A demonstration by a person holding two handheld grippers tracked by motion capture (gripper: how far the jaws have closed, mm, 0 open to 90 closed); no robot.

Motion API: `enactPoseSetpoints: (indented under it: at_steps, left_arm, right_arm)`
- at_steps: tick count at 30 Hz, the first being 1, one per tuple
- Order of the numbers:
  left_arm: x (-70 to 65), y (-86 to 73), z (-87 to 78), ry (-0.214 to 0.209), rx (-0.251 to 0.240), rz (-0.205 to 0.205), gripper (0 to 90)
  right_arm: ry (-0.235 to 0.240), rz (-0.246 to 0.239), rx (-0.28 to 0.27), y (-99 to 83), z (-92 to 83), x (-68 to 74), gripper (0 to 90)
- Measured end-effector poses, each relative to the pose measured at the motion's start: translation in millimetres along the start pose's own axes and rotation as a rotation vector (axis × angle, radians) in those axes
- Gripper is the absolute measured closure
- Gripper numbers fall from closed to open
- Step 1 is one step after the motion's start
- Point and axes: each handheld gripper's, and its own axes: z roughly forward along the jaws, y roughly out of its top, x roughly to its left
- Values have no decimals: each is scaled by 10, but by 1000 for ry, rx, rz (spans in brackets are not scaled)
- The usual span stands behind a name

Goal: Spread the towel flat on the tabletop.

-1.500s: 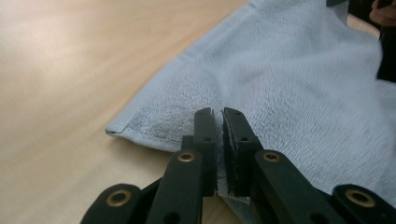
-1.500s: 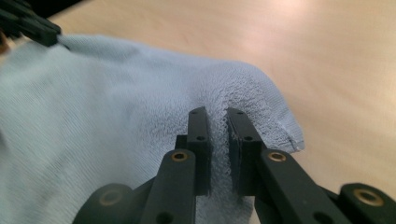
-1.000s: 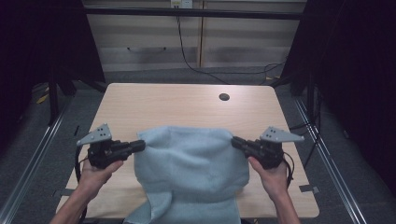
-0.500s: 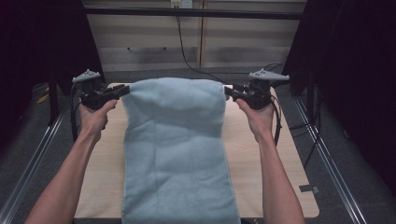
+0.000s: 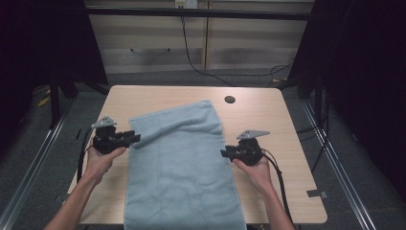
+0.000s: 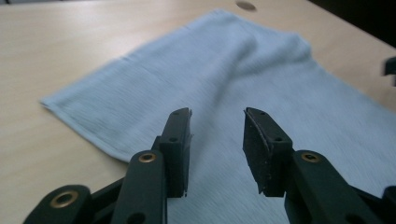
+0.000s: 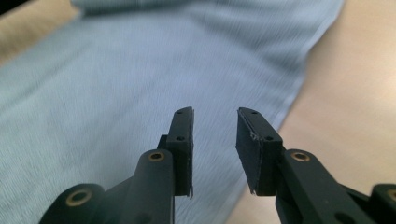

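A light blue towel (image 5: 182,163) lies lengthwise on the wooden table (image 5: 282,129). Its far end is folded over at a slant and its near end hangs over the front edge. My left gripper (image 5: 136,138) is at the towel's left edge. Its jaws have just been opening and stand open, with nothing pinched; in the left gripper view (image 6: 217,112) the towel (image 6: 210,65) lies beyond them. My right gripper (image 5: 224,153) is at the towel's right edge. Its jaws have just been closing a little but are still open (image 7: 215,109) and hold nothing, above the towel's (image 7: 116,84) hem.
A dark round hole (image 5: 230,99) sits in the tabletop near the far edge, just beyond the towel's far right corner. Bare wood flanks the towel on both sides. Cables trail from each gripper toward the person. Cabinets stand behind the table.
Half a second ago both grippers held the towel's top corners high at the far side. Now the towel lies on the table, and both grippers have let go, come down and moved nearer.
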Motion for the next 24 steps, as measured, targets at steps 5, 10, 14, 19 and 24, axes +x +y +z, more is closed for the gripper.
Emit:
enactPoseSetpoints:
  at_steps: [5,10,14,19,24]
  left_arm:
    - [-207,-233,108,-59,73,35,593]
    - [-290,-471,195,-40,113,43,565]
    - [-348,-514,263,-51,144,78,555]
    - [-517,-551,332,-89,136,122,555]
    - [-664,-577,302,-97,163,165,554]
  right_arm:
    - [6,11,34,-201,210,46,695]
    - [-12,-30,42,-324,71,125,708]
    - [-21,-19,35,-541,-176,168,708]
    - [-19,-20,54,-844,-528,356,708]
    - [14,-14,60,-1021,-703,531,706]
